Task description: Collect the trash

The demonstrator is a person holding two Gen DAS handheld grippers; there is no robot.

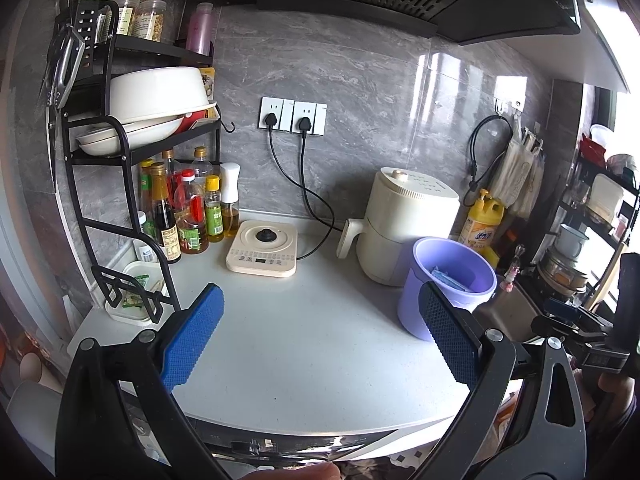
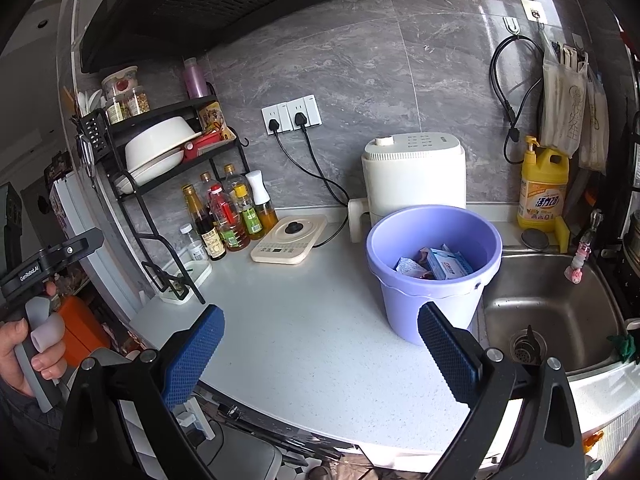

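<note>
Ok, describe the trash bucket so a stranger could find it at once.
Find the stainless steel sink, then the white countertop beside it. There, in front of the cream air fryer, stands the round lilac plastic bucket, the only open container, with crumpled packets inside.

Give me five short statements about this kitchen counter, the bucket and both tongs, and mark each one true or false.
1. The purple bucket holds crumpled packaging. True.
2. The left tongs grip a wrapper. False: they are open and hold nothing.
3. The right tongs are open. True.
4. The bucket sits inside the sink. False: it stands on the counter, beside the sink.
5. Two plugs sit in the wall sockets. True.
</note>
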